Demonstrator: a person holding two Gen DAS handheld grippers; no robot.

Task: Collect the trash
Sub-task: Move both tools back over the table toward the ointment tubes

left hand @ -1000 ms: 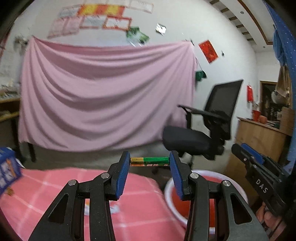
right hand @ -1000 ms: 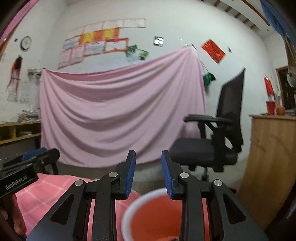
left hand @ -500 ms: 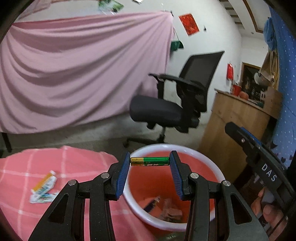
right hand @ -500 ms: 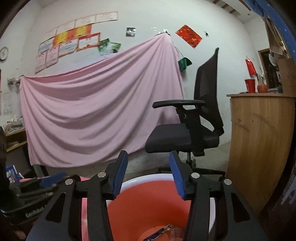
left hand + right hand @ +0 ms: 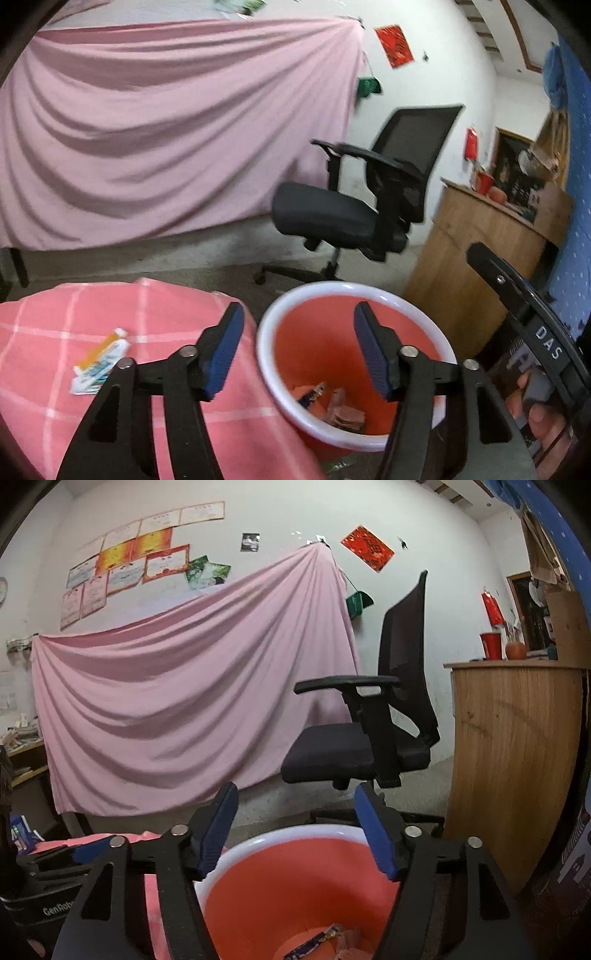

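A red bin with a white rim (image 5: pixel 332 286) stands beside the pink checked table (image 5: pixel 55 325). My left gripper (image 5: pixel 298 314) hovers over the bin's near left edge. Its jaws are opening and nothing is between them. My right gripper (image 5: pixel 295 786) hangs above the same bin (image 5: pixel 280 834), its jaws opening too, also empty. A wrapper (image 5: pixel 312 395) and crumpled scraps (image 5: pixel 343 410) lie at the bin's bottom. A flattened tube (image 5: pixel 99 360) lies on the table cloth. A hand (image 5: pixel 532 410) holds the right gripper's body at the right edge of the left wrist view.
A black office chair (image 5: pixel 343 214) stands behind the bin, with a wooden counter (image 5: pixel 472 258) to its right. A pink sheet (image 5: pixel 166 129) hangs across the back wall. A blue box (image 5: pixel 18 834) sits at the far left on the table.
The left gripper swung right and down over the bin and spread its jaws. The green battery it held is gone from them. The right gripper's jaws widened step by step.
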